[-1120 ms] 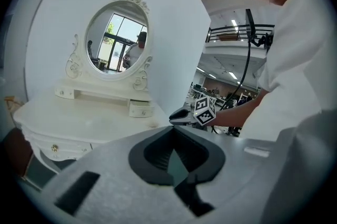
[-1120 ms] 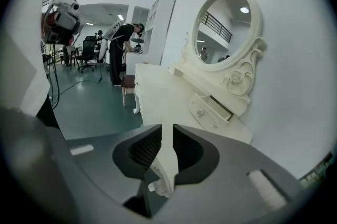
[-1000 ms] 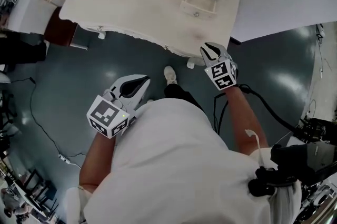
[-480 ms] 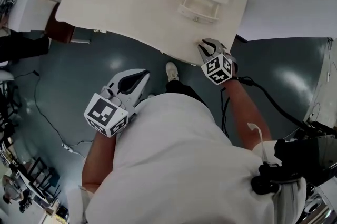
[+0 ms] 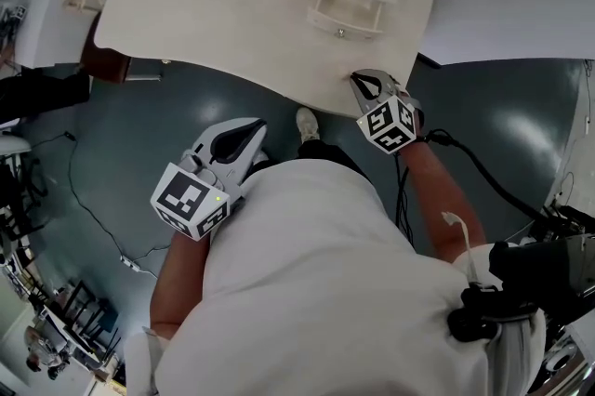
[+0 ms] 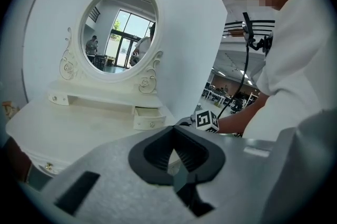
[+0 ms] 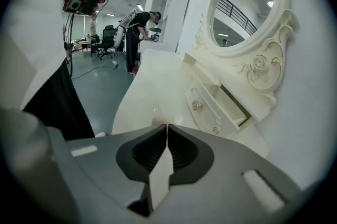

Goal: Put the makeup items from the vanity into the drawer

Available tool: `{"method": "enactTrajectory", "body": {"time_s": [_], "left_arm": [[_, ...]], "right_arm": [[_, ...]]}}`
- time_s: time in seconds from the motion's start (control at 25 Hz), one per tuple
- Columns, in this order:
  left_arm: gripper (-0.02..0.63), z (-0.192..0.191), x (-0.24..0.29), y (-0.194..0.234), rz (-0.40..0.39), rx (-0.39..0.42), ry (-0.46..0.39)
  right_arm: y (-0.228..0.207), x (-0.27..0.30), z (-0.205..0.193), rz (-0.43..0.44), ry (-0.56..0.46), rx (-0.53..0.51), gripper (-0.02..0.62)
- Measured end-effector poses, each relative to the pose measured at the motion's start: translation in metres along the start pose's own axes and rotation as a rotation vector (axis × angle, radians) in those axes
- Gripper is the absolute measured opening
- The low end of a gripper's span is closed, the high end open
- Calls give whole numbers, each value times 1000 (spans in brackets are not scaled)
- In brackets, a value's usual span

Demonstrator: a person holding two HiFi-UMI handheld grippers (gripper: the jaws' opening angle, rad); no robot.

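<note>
With both pairs of jaws closed on nothing, the right gripper (image 5: 365,87) hovers at the vanity's (image 5: 232,22) near edge, the open drawer (image 5: 346,11) ahead of it and the left gripper (image 5: 244,132) hanging short; no makeup shows, so I judge the next move is finding an item.

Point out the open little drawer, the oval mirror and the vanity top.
Little drawer (image 5: 346,25): head view, front panel.
Oval mirror (image 6: 118,33): left gripper view, glass centre.
Vanity top (image 7: 148,81): right gripper view, bare surface.
</note>
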State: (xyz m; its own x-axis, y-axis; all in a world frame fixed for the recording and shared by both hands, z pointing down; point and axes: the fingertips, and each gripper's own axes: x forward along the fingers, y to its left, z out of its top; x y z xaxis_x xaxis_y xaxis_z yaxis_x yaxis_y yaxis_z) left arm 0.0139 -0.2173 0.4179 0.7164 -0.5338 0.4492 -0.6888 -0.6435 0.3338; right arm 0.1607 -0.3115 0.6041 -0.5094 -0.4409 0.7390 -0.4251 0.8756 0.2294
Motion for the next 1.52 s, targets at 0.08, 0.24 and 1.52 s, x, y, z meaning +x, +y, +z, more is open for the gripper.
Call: {"method": "enactTrajectory", "body": {"time_s": [0.08,0.24,1.52], "left_arm": [[2,2,-1,2,-2,9,-5],[1,4,-1,7,0,4,-23],[2,4,-23,41,136,-59,-60]], "right_arm": [[0,-8,7,9,-7,-2,8],[-9,-23,24,14,-22,-7,6],[-144,57,62,-57,49,25,5]]}}
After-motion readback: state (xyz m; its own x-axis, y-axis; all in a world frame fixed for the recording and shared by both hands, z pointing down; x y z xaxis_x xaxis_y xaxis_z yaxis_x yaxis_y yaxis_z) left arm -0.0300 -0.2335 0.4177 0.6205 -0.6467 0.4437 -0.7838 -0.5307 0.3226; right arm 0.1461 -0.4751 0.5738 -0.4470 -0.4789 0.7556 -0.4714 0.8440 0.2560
